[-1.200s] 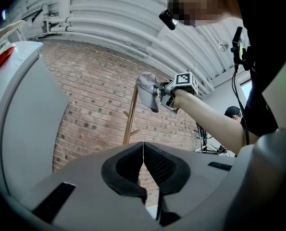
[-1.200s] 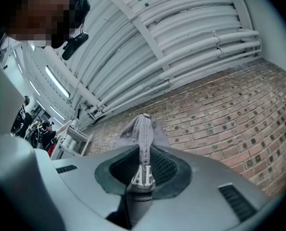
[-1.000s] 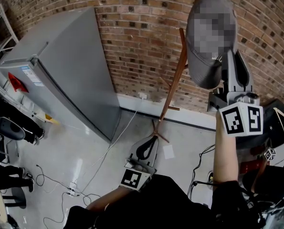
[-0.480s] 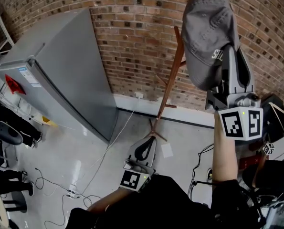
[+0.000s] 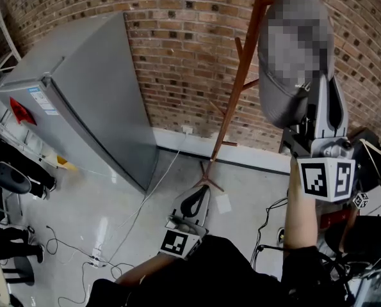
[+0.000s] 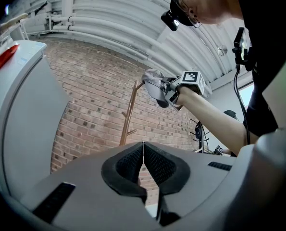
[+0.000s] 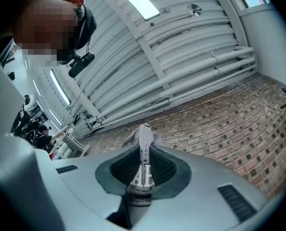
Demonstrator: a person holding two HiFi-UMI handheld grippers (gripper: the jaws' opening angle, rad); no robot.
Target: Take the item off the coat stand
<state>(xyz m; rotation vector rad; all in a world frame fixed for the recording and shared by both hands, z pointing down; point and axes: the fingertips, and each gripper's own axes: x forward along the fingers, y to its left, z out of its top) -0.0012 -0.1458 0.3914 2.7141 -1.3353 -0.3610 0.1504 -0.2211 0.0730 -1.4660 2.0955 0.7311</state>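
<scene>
A grey cap [image 5: 292, 50] hangs high at the top right, just right of the wooden coat stand's [image 5: 238, 88] pole. My right gripper [image 5: 313, 85] reaches up from below and is shut on the cap's lower back edge. In the right gripper view the pads pinch a grey strap of the cap [image 7: 143, 138]. The left gripper view shows the cap [image 6: 155, 84] level with the stand's [image 6: 128, 114] top, with a peg close to it; whether they touch I cannot tell. My left gripper [image 5: 196, 202] is held low near the stand's foot, shut with nothing in it [image 6: 143, 153].
A tall grey fridge [image 5: 81, 94] stands left of the stand against the brick wall [image 5: 184, 43]. Cables and a power strip [image 5: 97, 256] lie on the floor, and a white sheet [image 5: 226, 203] lies by the stand's base. Dark equipment [image 5: 363, 203] crowds the right.
The right gripper has carried the cap to the right and a little up, away from the stand's pole. The left gripper has stayed put.
</scene>
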